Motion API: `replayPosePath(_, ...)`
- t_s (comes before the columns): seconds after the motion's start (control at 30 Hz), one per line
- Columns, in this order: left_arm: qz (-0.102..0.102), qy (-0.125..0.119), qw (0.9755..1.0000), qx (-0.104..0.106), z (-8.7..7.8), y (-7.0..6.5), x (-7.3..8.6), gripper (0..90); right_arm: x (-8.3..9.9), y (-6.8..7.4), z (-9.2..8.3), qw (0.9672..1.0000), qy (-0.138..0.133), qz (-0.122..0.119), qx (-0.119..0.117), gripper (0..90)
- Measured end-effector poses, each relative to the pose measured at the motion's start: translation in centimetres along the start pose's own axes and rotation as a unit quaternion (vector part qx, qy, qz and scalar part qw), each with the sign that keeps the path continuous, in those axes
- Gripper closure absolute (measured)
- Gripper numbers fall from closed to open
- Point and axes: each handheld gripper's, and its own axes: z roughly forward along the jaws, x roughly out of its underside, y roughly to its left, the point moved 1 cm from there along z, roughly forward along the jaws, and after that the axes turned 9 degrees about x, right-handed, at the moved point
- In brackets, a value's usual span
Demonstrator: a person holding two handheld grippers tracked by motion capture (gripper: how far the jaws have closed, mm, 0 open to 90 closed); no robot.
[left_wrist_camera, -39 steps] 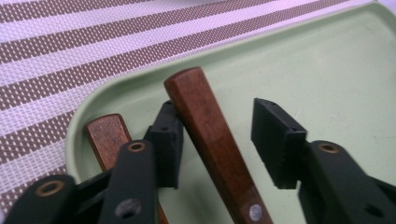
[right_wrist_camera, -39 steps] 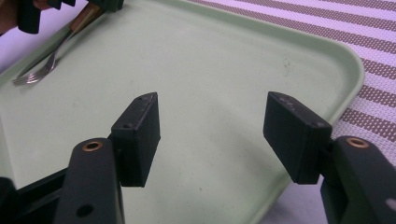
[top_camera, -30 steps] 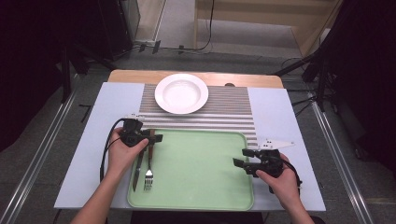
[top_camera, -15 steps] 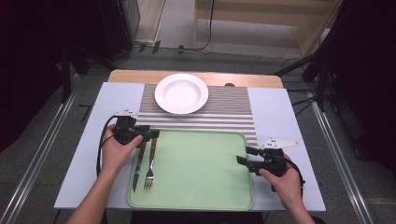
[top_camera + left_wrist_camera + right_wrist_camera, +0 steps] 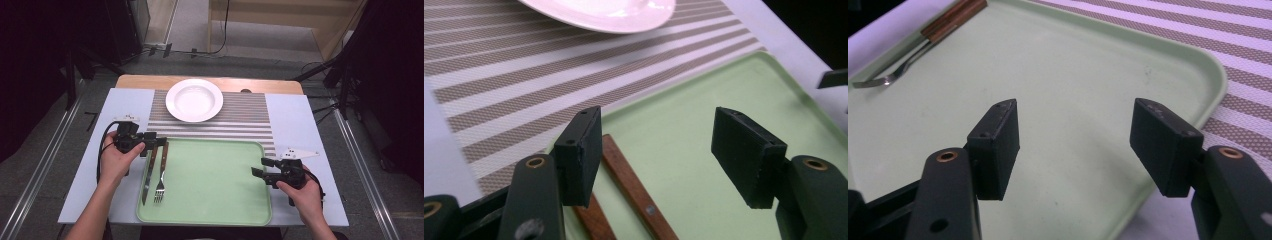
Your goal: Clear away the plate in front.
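High view: the wooden-handled steel knife (image 5: 149, 170) and fork (image 5: 161, 170) are seen lengthwise just below the left gripper (image 5: 155, 145), whose jaws, just widened, stand empty; the right gripper (image 5: 260, 167), open and empty, is well apart.

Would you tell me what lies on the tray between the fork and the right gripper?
Nothing: in the high view the green tray is bare between the fork and the right gripper.

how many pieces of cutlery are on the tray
2. A knife lies along the left edge of the green tray, and a fork lies just right of it, parallel. Both have wooden handles pointing toward the plate. None look hidden.
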Motion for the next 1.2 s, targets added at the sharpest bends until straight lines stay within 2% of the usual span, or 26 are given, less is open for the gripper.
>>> replayPosePath(0.17, 0.002, 0.009, 0.9999, -0.013, 0.3, 0.5, -0.5, 37.1, -0.1, 0.2, 0.2, 1.0000, 0.001, -0.006, 0.001, 34.9)
replayPosePath(0.3, -0.006, 0.010, 0.9999, -0.008, 0.4, 0.9, -1.2, 37.1, 0.0, 0.3, 0.2, 0.9999, 0.007, -0.011, 0.005, 34.5)
replayPosePath(0.33, -0.010, 0.014, 0.9999, -0.001, 0.6, 1.1, -1.5, 37.1, 0.0, 0.3, 0.2, 0.9999, 0.006, -0.012, 0.004, 34.5)
replayPosePath(0.47, -0.010, 0.020, 0.9997, -0.010, 1.0, 1.6, -2.5, 37.1, -0.1, 0.7, 0.2, 0.9998, 0.009, -0.020, -0.004, 34.5)
replayPosePath(0.57, -0.009, 0.018, 0.9998, -0.009, 1.3, 1.7, -3.2, 37.1, -0.2, 0.8, 0.3, 0.9995, 0.009, -0.029, -0.001, 34.5)
replayPosePath(0.7, -0.011, 0.007, 0.9996, -0.024, 1.7, 2.1, -4.0, 38.9, -0.3, 0.7, 0.2, 0.9997, 0.007, -0.024, -0.001, 34.6)
replayPosePath(0.73, -0.017, 0.005, 0.9996, -0.023, 1.8, 2.3, -4.2, 38.9, -0.4, 0.7, 0.1, 0.9997, 0.007, -0.024, 0.000, 34.6)
replayPosePath(0.83, -0.022, -0.015, 0.9994, -0.024, 1.9, 2.8, -4.6, 38.9, -0.4, 0.6, 0.1, 0.9997, 0.007, -0.025, 0.000, 34.5)
replayPosePath(0.97, -0.023, -0.011, 0.9988, -0.041, 2.2, 3.9, -5.3, 38.8, -0.4, 0.7, 0.1, 0.9997, 0.005, -0.023, -0.001, 34.6)
replayPosePath(1.07, -0.032, -0.019, 0.9984, -0.042, 2.8, 4.6, -5.5, 38.6, -0.4, 0.7, 0.1, 0.9997, 0.007, -0.024, 0.000, 34.6)
replayPosePath(1.2, -0.035, -0.010, 0.9985, -0.042, 3.4, 5.2, -6.0, 37.6, -0.4, 0.6, 0.1, 0.9997, 0.005, -0.022, 0.002, 34.5)
